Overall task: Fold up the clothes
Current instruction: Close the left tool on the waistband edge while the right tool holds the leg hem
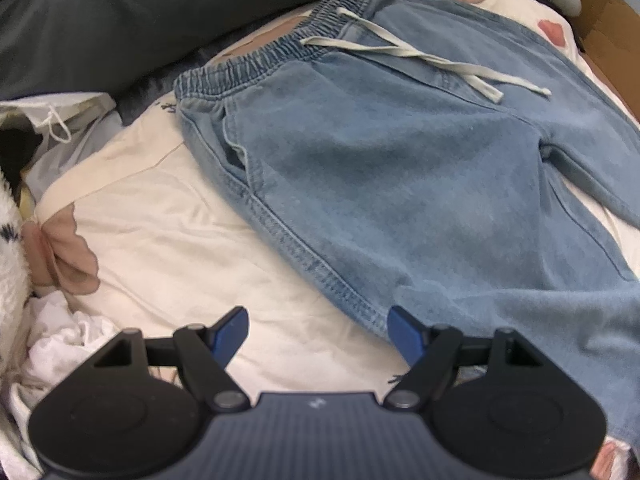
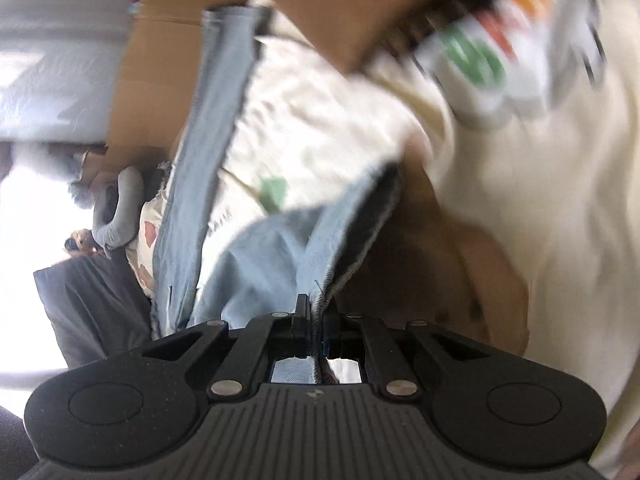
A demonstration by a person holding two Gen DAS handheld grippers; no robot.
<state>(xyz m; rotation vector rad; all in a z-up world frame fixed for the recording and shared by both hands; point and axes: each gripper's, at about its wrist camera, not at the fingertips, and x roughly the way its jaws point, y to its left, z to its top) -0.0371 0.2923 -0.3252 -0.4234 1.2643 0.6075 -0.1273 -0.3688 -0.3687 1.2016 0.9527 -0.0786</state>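
Observation:
Light blue denim trousers [image 1: 400, 168] with an elastic waistband and a white drawstring [image 1: 420, 56] lie spread flat on a cream bedsheet [image 1: 168, 216]. In the left wrist view my left gripper [image 1: 318, 330] hangs open over the sheet at the outer seam of one leg, its blue pads [image 1: 232, 334] holding nothing. In the right wrist view my right gripper [image 2: 314, 308] is shut on a fold of the trousers [image 2: 276, 256], and the lifted denim leg stretches away from the jaws. The picture there is blurred.
A dark grey pillow [image 1: 132, 20] lies behind the waistband. White crumpled cloth [image 1: 60, 332] and a plastic bag [image 1: 60, 120] sit at the left. Cardboard boxes [image 2: 320, 4] and a printed white package [image 2: 504, 40] stand beyond the bed, with a cream cloth [image 2: 560, 200] at the right.

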